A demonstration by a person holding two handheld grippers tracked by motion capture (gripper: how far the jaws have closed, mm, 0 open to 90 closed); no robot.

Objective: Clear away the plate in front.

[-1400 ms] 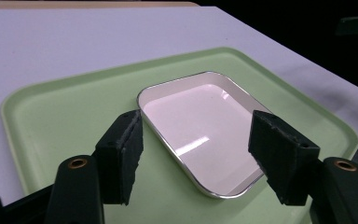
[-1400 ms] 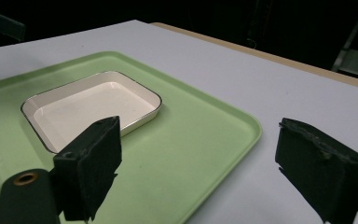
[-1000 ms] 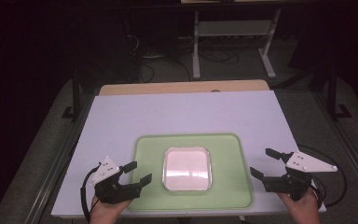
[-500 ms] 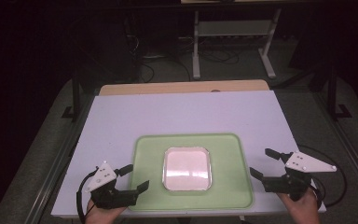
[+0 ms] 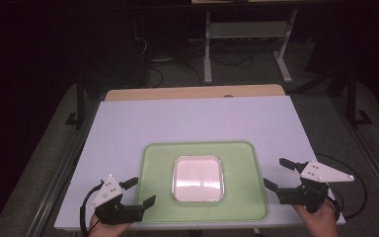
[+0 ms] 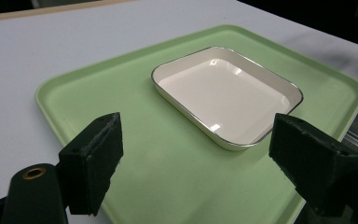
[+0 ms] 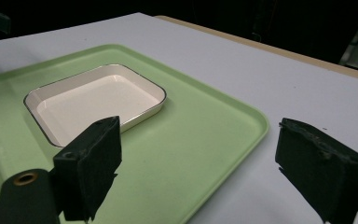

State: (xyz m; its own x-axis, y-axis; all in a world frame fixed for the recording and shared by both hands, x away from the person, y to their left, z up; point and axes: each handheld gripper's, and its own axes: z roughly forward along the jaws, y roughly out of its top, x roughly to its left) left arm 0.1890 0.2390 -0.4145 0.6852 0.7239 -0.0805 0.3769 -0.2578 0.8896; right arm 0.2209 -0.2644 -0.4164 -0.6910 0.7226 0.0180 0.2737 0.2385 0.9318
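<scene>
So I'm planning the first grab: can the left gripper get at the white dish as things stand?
Probably yes. The left gripper is open at the green tray's near left corner, facing the white dish, with bare tray between them and nothing in the way.

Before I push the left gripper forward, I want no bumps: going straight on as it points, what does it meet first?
Probably the white dish on the green tray; the open left gripper already hangs over the tray, though its height is unclear.

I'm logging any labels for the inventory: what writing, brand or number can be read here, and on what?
None: the green tray, the white dish, the table and both grippers, left and right, show no readable text.
</scene>
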